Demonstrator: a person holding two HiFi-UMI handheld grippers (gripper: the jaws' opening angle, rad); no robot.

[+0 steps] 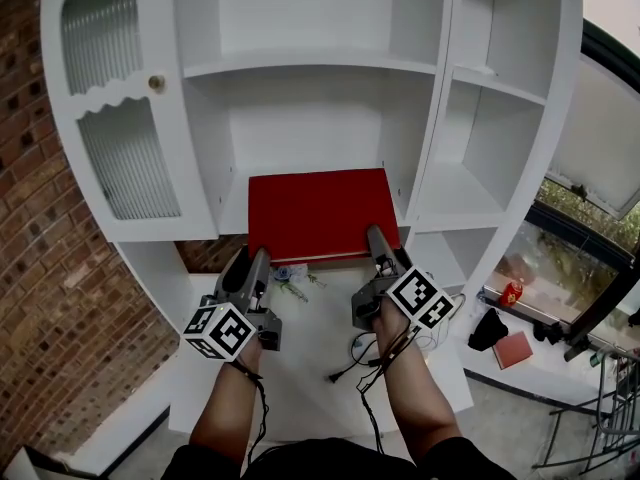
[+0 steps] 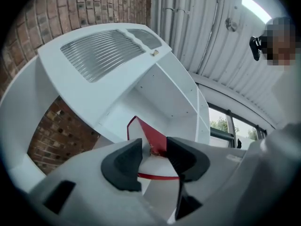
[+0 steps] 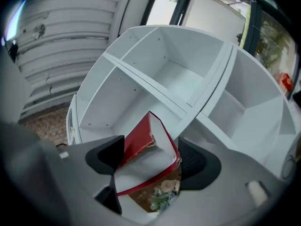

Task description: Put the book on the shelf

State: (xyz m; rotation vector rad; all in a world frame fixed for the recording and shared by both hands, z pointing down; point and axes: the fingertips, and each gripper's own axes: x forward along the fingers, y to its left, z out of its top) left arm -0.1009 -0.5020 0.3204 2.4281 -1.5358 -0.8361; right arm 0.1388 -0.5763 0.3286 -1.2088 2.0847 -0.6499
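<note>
Red book (image 1: 320,213) lay flat on the shelf (image 1: 233,218), overhanging its front edge; right hand-held gripper (image 1: 375,236) gaped wide around it, left hand-held gripper (image 1: 262,258) half-open, gripping nothing; even two-corner push looked best.

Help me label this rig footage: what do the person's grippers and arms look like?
Both the left gripper and right gripper have grey bodies with black fingers. Each carries a white cube of black square markers. Black cables run along the bare forearms; no sleeves reach them.
</note>
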